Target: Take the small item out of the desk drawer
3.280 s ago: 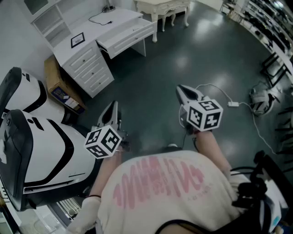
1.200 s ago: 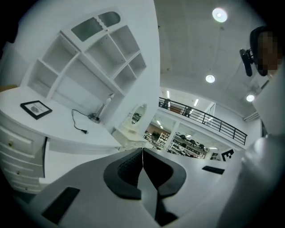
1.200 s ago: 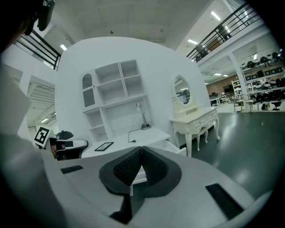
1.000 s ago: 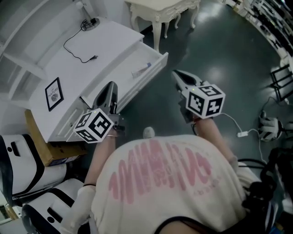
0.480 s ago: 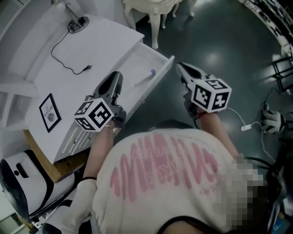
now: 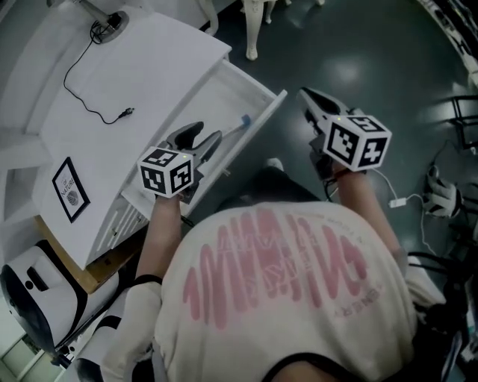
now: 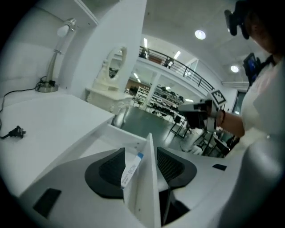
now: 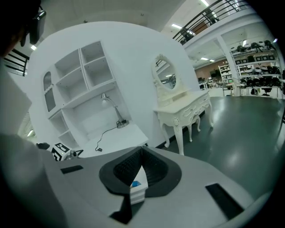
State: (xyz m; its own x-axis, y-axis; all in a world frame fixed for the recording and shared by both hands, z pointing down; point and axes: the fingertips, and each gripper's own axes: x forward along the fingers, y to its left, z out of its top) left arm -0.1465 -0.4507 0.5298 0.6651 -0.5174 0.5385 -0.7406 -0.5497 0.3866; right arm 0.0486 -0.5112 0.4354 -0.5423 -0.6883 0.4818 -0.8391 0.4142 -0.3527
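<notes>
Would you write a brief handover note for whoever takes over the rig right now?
Left hand-held gripper: open, jaws have just been opening, nothing gripped; it hovers over the open desk drawer.
Right hand-held gripper: shut, empty, over the floor beside the drawer.
Blue-tipped white tube: lies in the drawer, just ahead of the left jaws.
Done: drawer open.
Left: grasp the tube and lift it out.

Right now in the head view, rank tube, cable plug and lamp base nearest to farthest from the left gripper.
1. Tube, in the drawer, just beyond the left gripper, whose empty jaws have just been opening.
2. Cable plug, on the desktop.
3. Lamp base, desk's far corner.
</notes>
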